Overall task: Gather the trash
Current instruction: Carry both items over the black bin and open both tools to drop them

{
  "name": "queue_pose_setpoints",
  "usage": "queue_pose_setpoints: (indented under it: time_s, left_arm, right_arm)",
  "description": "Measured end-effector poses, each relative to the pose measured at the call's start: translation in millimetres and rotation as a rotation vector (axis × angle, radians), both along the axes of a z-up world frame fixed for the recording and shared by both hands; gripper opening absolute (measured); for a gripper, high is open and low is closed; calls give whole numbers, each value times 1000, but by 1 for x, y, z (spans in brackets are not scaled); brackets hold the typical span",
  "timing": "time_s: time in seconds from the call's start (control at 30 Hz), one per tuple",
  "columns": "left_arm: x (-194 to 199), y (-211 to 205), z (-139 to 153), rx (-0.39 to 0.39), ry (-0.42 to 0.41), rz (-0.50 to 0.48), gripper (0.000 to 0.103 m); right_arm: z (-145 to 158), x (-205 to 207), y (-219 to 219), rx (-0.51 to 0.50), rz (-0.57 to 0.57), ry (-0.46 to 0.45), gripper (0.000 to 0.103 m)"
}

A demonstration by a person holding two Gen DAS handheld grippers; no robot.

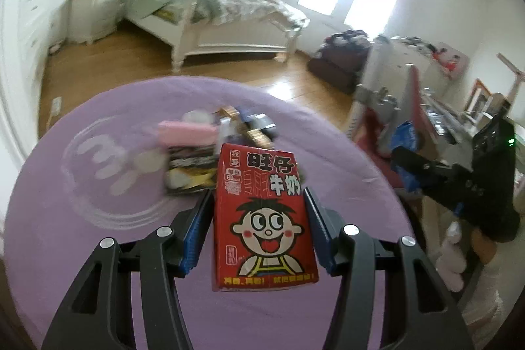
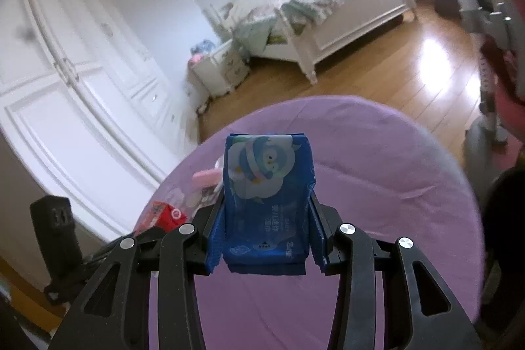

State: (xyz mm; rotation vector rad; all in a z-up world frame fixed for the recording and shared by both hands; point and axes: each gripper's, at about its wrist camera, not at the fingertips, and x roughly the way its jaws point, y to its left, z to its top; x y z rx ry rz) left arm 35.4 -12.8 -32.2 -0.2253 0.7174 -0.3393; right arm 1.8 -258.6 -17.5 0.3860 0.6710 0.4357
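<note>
The left tool [image 1: 259, 212] is closed about halfway on a red milk carton [image 1: 264, 218], which is gripped by its sides and held above the purple surface [image 1: 98, 235]. The right tool [image 2: 267, 232] is clamped likewise on a blue wipes packet [image 2: 267, 195], raised over the same surface. A blurred heap of wrappers [image 1: 213, 146] is seen lying beyond the carton.

Red milk carton [image 1: 264, 218] reads "旺仔牛奶"; blue tissue pack [image 2: 267, 202] reads "OPEN".
</note>
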Motion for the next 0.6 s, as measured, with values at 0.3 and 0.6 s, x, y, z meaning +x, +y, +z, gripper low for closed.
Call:
queue_pose_setpoints:
  time_s: [0.3,0.6]
  left_arm:
    - [10,-118,20,-97,-58,-253,55]
    - [24,-259,-2,-144,1,-499,55]
  right_arm:
    - [10,-46,-119,23,-198,-47,43]
    - [-10,-92,-241,42,-434,-33,43]
